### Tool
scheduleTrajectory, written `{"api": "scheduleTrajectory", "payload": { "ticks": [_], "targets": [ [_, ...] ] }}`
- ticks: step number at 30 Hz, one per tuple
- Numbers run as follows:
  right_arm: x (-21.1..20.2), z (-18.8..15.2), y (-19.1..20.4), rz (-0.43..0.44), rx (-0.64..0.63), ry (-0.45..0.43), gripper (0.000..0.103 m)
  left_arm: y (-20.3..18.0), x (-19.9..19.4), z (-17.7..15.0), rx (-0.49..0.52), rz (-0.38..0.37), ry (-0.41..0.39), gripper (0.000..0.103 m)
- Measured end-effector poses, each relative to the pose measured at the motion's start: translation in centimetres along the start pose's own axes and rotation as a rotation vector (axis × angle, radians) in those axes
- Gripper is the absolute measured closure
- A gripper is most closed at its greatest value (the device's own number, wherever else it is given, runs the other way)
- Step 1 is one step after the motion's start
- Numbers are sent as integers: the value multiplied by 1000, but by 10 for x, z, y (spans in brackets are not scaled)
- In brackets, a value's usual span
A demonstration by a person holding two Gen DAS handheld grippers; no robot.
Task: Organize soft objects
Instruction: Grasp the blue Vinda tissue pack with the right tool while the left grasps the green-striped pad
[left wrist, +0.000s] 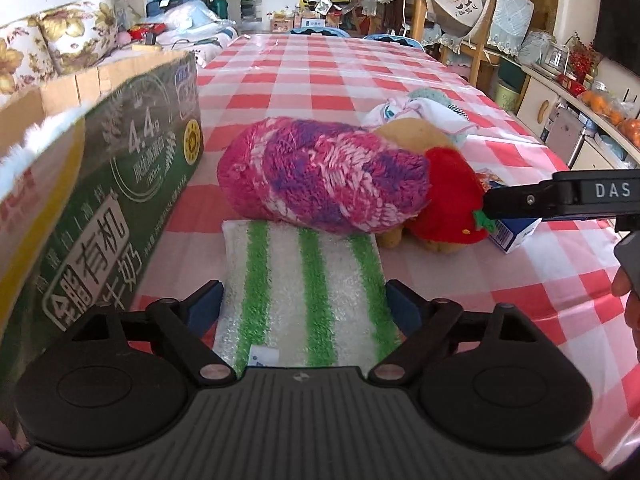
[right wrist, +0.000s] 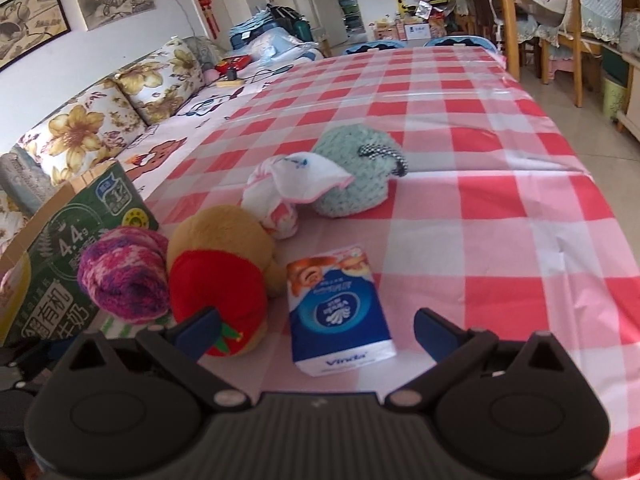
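1. Between the spread fingers of the left gripper (left wrist: pixel 304 300), only the left wrist view shows a green-striped cloth (left wrist: pixel 304 300) lying flat on the checked tablecloth (left wrist: pixel 340 72); the pads stand beside its edges, apparently not pressing.
2. Just beyond the cloth lies a pink knitted bundle (left wrist: pixel 324 176), with a stuffed bear (left wrist: pixel 444 200) to its right and a green carton (left wrist: pixel 120 184) at the left.
3. Only the right wrist view shows the tissue pack (right wrist: pixel 340 312) whole, between the wide-open fingers of the right gripper (right wrist: pixel 316 332), untouched.
4. Farther off sit a white cloth (right wrist: pixel 296 184) and a mint knitted piece (right wrist: pixel 356 176).
5. Both grippers tilt down toward the table.
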State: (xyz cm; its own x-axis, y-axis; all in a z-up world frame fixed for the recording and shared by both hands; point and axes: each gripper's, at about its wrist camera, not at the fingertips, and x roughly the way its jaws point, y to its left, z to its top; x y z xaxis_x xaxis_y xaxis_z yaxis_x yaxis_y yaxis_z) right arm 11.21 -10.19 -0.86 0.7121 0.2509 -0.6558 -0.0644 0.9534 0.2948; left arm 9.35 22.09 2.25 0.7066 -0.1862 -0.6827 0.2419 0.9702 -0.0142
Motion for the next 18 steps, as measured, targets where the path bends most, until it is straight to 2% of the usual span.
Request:
{"api": "scheduleTrajectory", "payload": {
  "ticks": [7, 12, 15, 18],
  "targets": [
    [4, -1, -3, 44, -3, -6, 1, -6, -1, -4, 3, 2, -3, 0],
    [4, -4, -1, 52, -71, 18, 1, -7, -1, -3, 4, 4, -10, 0],
    [8, -8, 7, 10, -140, 30, 1, -9, -1, -2, 4, 8, -13, 0],
    [17, -12, 17, -93, -215, 42, 4, -11, -2, -3, 4, 10, -16, 2]
  ]
}}
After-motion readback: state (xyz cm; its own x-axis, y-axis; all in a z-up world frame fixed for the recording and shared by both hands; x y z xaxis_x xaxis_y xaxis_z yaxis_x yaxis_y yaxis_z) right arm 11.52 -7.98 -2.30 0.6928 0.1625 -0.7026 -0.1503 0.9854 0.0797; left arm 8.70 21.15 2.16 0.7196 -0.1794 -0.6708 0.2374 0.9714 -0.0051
